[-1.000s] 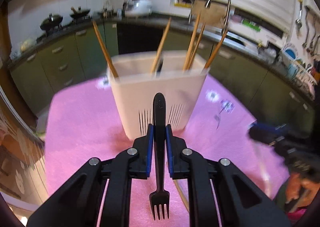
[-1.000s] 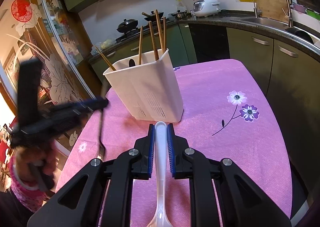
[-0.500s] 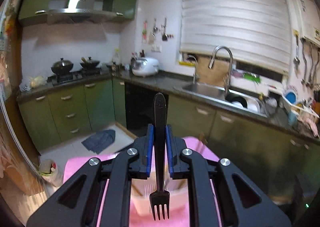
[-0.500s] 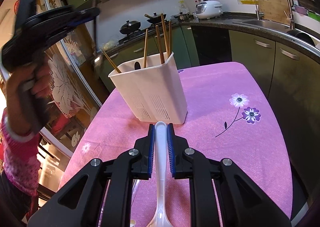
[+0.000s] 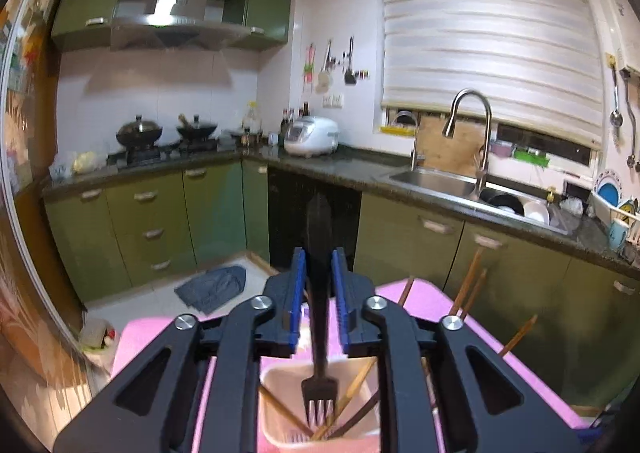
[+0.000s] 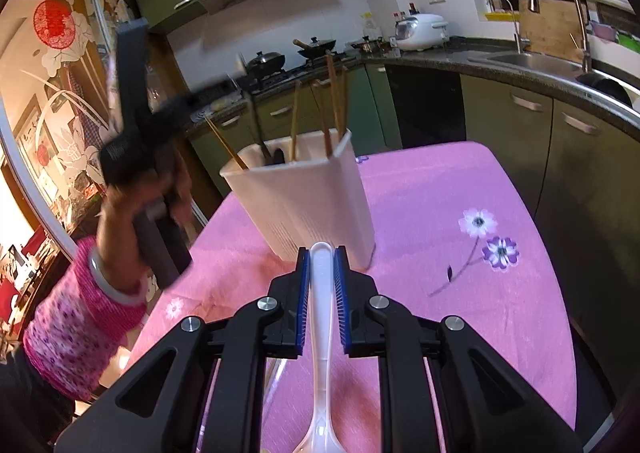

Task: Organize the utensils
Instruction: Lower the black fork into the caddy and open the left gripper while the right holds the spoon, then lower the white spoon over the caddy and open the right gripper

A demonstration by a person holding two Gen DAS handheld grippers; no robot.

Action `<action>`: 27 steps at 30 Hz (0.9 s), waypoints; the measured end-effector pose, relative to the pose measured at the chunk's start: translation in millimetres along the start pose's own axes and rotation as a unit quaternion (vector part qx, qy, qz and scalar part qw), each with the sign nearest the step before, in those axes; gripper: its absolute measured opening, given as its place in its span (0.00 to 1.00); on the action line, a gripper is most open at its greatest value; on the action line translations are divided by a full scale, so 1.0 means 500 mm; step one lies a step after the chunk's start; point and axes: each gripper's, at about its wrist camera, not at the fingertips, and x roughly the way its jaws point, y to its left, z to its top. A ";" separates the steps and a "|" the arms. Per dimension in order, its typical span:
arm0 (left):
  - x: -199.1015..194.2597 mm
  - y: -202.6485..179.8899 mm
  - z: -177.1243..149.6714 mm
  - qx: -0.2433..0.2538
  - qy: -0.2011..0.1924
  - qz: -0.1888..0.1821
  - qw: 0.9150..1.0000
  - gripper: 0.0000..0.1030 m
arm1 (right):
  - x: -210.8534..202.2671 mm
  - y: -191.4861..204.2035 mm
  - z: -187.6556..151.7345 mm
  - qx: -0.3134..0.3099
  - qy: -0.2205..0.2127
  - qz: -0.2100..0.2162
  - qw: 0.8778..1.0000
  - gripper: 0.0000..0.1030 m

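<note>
Hovering above the holder [image 5: 320, 405], the left hand-held gripper [image 5: 319, 293] clamps a black fork [image 5: 319, 333], tines down over the chopsticks [image 5: 352, 393]; lowering and releasing looks next. From the right wrist view, the right hand-held gripper [image 6: 320, 293] grips a white spoon [image 6: 321, 333] near the holder on the pink counter [image 6: 460, 293], awaiting its turn.

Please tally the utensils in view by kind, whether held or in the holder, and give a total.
chopsticks: 5 visible, in the holder
fork: 1, in the left gripper
white spoon: 1, in the right gripper
dark handle, kind unclear: 1
Total: 8
</note>
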 end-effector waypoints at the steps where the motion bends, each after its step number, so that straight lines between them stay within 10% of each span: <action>1: 0.001 0.005 -0.005 -0.002 0.003 0.000 1.000 0.26 | 0.000 0.006 0.010 -0.003 -0.005 0.002 1.000 0.13; 10: -0.097 0.060 -0.042 -0.045 -0.009 0.011 0.999 0.35 | -0.002 0.096 0.166 -0.040 -0.118 0.026 0.992 0.13; 19: -0.230 0.075 -0.126 -0.023 0.002 0.011 1.000 0.37 | 0.045 0.145 0.286 -0.060 -0.264 -0.037 0.962 0.13; 27: -0.276 0.062 -0.156 -0.010 0.005 -0.004 1.000 0.37 | 0.151 0.116 0.311 -0.068 -0.302 -0.087 0.947 0.13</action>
